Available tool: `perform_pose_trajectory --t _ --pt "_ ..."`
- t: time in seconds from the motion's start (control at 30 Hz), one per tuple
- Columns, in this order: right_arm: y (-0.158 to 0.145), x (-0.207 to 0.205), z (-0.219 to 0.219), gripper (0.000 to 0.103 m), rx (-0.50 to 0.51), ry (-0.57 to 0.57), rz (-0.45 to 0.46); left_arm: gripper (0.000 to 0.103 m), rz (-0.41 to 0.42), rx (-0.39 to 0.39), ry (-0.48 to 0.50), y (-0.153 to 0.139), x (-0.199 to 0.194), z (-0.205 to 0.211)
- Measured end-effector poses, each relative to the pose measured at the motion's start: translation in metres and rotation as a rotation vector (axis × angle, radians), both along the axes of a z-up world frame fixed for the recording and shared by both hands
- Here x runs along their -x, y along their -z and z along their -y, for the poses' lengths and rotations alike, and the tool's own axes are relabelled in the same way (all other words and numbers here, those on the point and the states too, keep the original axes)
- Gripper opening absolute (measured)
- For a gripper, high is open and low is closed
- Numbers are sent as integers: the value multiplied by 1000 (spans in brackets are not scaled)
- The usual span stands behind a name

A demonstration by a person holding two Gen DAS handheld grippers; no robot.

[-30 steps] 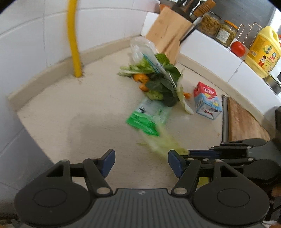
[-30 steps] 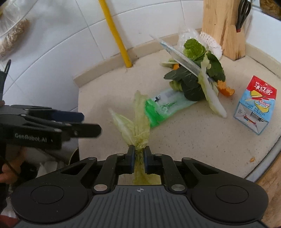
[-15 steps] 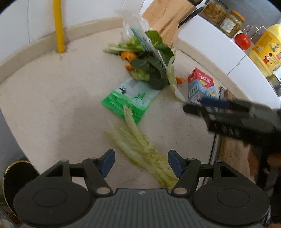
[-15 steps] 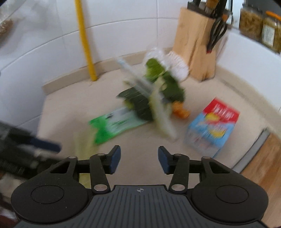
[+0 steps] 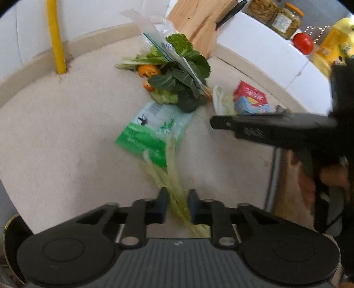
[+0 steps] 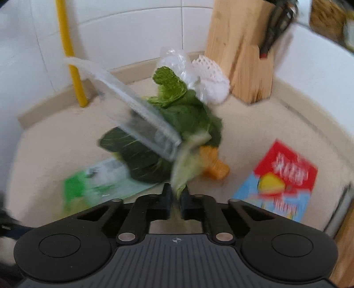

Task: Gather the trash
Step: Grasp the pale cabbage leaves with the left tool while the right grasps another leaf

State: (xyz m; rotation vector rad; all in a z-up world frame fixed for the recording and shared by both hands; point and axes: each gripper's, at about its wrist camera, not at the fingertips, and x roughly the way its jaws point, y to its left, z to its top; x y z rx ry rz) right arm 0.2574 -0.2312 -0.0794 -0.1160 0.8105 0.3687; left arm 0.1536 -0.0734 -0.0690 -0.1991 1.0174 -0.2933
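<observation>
A home kitchen: a speckled beige countertop (image 5: 66, 124) runs into a corner of white wall tiles (image 6: 132, 33). At the counter's back edge stands a wooden knife block (image 6: 241, 51); on a white ledge sit glass jars (image 5: 285, 20), a tomato (image 5: 303, 43) and a yellow oil bottle (image 5: 334, 44). Vegetable scraps (image 5: 179, 82) lie mid-counter.

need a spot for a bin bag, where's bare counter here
Bare: the stretch between the yellow pipe and the green packet. Crowded: the vegetable scrap pile before the knife block, with the juice carton beside it.
</observation>
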Motion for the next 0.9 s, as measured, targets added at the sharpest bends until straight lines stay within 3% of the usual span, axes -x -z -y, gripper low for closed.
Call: perform_pose_trajectory --t 0.2,0.3,0.37,0.43,0.5,0.57,0.73,0.8,0.87,0.9 --pt "-22 74 12 10 -74 -25 -29 9 19 6 34 -8 17 -6" --pt "-22 95 13 12 -42 -26 -43 29 -31 9 22 -3 13 -6" --pt "-18 100 12 18 -10 -24 -35 56 -31 25 -29 -3 12 -8" --pt "-16 102 12 31 15 -16 -30 71 -27 30 -86 -3 10 -9" --pt "-14 101 14 46 12 -8 -23 74 -37 57 -117 -1 8 -7" --pt "-13 100 14 52 22 -18 -10 79 -34 51 -115 0 4 1" --pt "-5 97 18 58 61 -10 8 77 2 -49 -88 1 0 25" --pt "-3 95 25 57 56 -1 8 64 32 -107 -44 2 2 36" --pt "-3 96 32 52 32 6 9 42 55 -164 -3 2 4 47" --pt "-4 97 35 45 25 6 7 37 59 -178 14 2 5 49"
